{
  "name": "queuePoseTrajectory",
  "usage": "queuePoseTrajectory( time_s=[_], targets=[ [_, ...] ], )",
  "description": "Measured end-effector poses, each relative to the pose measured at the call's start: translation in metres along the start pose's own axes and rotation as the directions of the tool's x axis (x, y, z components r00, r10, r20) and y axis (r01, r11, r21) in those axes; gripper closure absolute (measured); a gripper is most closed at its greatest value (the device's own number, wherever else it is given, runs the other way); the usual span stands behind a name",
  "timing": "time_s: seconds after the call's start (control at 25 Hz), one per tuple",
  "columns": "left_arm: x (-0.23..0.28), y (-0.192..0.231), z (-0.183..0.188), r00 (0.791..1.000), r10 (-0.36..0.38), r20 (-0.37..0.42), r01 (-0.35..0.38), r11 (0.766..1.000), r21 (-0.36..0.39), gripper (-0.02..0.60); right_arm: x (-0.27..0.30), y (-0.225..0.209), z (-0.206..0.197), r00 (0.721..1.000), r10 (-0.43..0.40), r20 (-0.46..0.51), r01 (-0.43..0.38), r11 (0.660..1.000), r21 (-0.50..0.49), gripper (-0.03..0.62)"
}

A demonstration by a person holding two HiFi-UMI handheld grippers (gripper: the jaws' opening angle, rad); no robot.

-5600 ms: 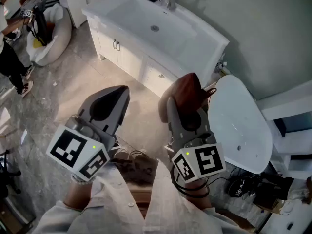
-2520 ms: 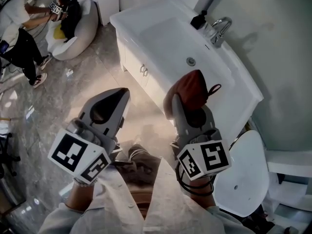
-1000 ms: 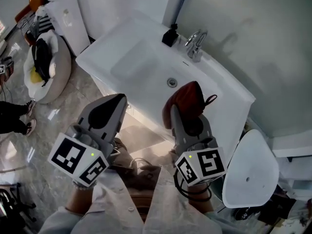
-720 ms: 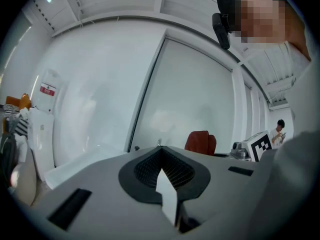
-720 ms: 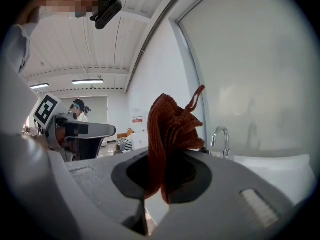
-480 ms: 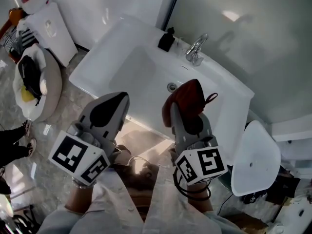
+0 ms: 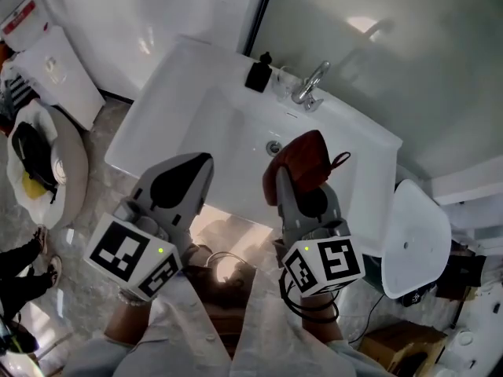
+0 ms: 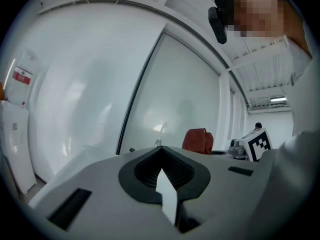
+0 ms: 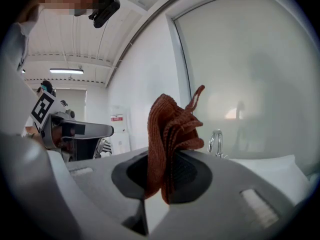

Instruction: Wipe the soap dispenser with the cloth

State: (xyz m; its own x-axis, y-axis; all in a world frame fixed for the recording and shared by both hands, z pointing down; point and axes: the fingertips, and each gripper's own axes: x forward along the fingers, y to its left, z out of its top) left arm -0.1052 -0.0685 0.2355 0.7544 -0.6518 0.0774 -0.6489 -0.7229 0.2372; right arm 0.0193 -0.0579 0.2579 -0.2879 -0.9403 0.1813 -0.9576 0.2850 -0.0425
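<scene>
Both grippers have drawn up to the white washbasin (image 7: 189, 108), which a few seconds ago lay well off at the far side of the head view and now spreads just beyond their tips. The left gripper (image 7: 196, 170) hangs over the near edge of the basin with its jaws pressed together and nothing between them, as its own view shows (image 8: 161, 165). The right gripper (image 7: 292, 181) is clamped on a rust-red knitted cloth (image 7: 302, 157), whose bunched folds and a small loop stand up out of the jaws (image 9: 162, 181) in the right gripper view (image 9: 171, 131). The black soap dispenser (image 7: 257, 74) stands on the far rim of the basin, just left of the chrome faucet (image 7: 309, 89), well apart from both grippers and from the cloth. The drain (image 7: 273, 148) shows in the bowl, near the cloth's left side.
</scene>
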Motion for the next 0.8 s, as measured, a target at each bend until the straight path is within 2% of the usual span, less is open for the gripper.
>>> queuePoseTrajectory(
  time_s=[0.4, 0.8],
  targets=[
    [0.003, 0.033, 0.005, 0.997, -0.074, -0.005, 0.074, 0.997, -0.002, 0.577, 0.029, 0.013, 0.002, 0.997, -0.073, 0.001, 0.073, 0.997, -0.024, 0.539],
    [0.017, 0.042, 0.004, 0.995, -0.094, -0.014, 0.094, 0.995, -0.020, 0.577, 0.048, -0.001, -0.005, 0.993, -0.112, -0.033, 0.110, 0.992, -0.054, 0.539]
  ],
)
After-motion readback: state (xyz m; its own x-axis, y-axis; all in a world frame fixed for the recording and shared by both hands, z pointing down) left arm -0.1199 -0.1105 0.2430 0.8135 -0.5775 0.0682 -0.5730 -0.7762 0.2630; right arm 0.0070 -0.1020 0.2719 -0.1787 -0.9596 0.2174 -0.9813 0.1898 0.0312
